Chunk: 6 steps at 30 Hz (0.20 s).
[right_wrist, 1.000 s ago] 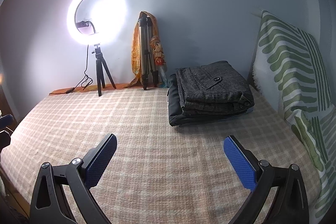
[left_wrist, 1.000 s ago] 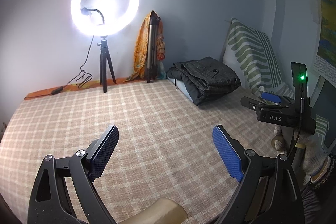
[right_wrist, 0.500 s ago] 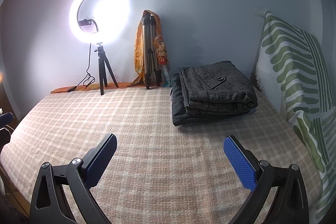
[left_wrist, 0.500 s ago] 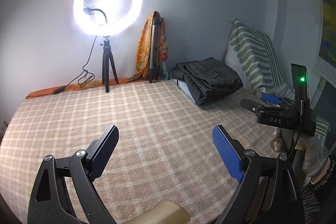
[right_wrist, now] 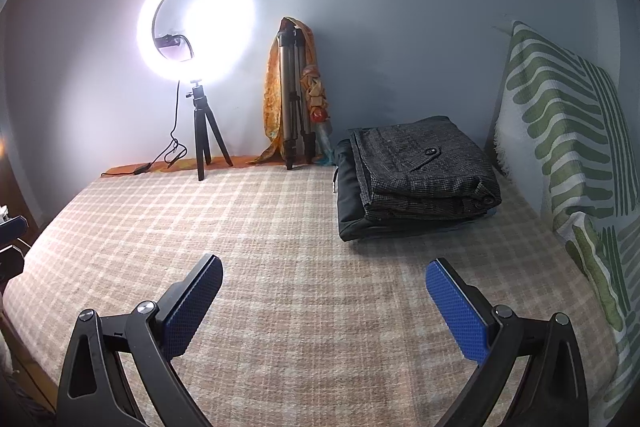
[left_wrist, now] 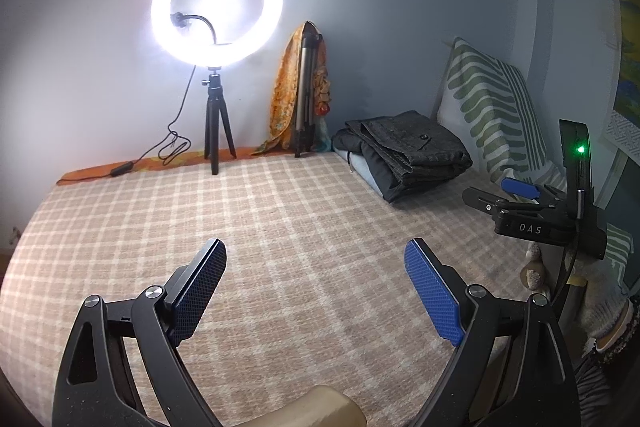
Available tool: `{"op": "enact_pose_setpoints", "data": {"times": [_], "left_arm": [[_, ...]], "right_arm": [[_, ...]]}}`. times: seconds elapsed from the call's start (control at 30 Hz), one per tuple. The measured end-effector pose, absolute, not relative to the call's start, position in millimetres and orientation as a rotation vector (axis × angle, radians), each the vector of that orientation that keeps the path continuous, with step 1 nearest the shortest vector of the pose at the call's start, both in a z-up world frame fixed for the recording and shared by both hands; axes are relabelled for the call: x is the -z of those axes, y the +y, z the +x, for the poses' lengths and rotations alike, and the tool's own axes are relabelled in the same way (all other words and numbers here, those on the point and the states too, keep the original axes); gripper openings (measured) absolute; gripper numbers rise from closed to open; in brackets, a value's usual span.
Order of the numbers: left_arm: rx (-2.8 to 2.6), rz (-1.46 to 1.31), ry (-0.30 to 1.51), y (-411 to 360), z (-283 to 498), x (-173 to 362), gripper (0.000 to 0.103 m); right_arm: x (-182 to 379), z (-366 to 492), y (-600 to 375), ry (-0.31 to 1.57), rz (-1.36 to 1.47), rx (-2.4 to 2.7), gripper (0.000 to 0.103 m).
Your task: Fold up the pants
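Left tongs (left_wrist: 316, 291) hang over the bed (left_wrist: 280, 227), blue pads (left_wrist: 200, 287) spread wide apart, nothing between them; a plaid cover in tan and cream lies across the whole bed. Right tongs (right_wrist: 324, 307) likewise wide apart and holding nothing, above the near part of the bed (right_wrist: 280, 247). Pants (right_wrist: 420, 171) sit folded in a dark grey stack at the far right corner of the bed, on top of a black folded garment (right_wrist: 348, 203), well apart from both tongs; a button shows on the top fold. In the left view the same stack (left_wrist: 408, 151) lies beyond and to the right of the tongs, with the right tongs (left_wrist: 516, 193) seen from the side at the right edge, a green light above them. Ring light (right_wrist: 196, 23) on a small tripod stands lit at the far edge by the wall. Second tripod (right_wrist: 294, 95) beside it, draped with an orange scarf (right_wrist: 272, 103). Green-striped pillow (right_wrist: 568, 131) leans upright along the right side, just beside the stack
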<state>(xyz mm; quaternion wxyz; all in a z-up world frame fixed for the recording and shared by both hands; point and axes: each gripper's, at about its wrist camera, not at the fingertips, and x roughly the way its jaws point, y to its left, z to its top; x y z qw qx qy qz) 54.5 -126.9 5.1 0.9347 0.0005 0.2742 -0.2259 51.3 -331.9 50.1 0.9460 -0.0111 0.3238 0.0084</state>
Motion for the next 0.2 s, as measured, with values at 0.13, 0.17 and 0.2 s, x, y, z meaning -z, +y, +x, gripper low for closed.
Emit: {"op": "enact_pose_setpoints", "data": {"times": [0.13,0.17,0.2], "left_arm": [[0.460,0.008,0.530,-123.7,50.7,-6.0,0.091],[0.461,0.015,0.522,-123.2,49.9,-6.3,0.091],[0.462,0.025,0.523,-122.7,49.9,-6.2,0.091]], "right_arm": [[-49.3,52.7,-328.1,0.661,-0.026,-0.023,0.103],[-49.0,53.5,-327.4,0.662,-0.026,-0.025,0.103],[-48.6,54.1,-327.1,0.664,-0.026,-0.026,0.103]]}}
